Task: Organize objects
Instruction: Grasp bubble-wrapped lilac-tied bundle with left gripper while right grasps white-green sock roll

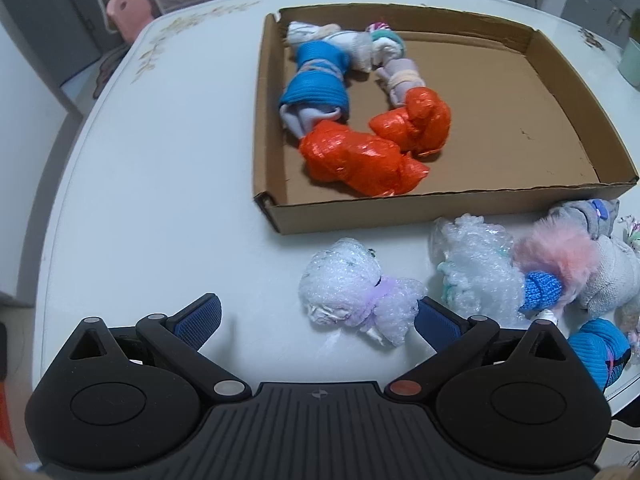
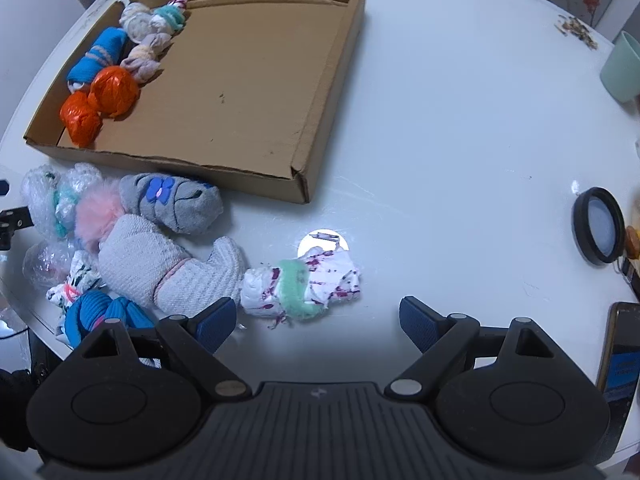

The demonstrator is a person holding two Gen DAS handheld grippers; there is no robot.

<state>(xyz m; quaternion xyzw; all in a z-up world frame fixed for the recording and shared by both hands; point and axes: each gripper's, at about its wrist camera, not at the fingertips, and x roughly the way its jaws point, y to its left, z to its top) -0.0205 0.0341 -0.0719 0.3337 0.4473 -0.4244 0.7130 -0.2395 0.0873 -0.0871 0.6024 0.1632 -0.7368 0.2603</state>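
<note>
A shallow cardboard box point(image 1: 552, 80) point(image 2: 320, 92) lies on the white table, holding two orange plastic bundles point(image 1: 360, 160) point(image 2: 114, 90), a blue bundle point(image 1: 316, 80) and pale ones. My left gripper point(image 1: 316, 322) is open just above the table, with a bubble-wrap bundle tied with a lilac band point(image 1: 356, 294) between its fingers, untouched. My right gripper point(image 2: 318, 320) is open too, hovering just in front of a white, purple-speckled bundle with a green band point(image 2: 304, 284). More bundles lie in a heap point(image 2: 132, 240) in front of the box.
A mint cup point(image 2: 622, 68), a round black-rimmed lid point(image 2: 598, 226) and a phone point(image 2: 618, 356) sit along the table's right side. A pink stool point(image 1: 128, 10) stands beyond the far left table edge. Bare tabletop lies to the left of the box point(image 1: 160, 160).
</note>
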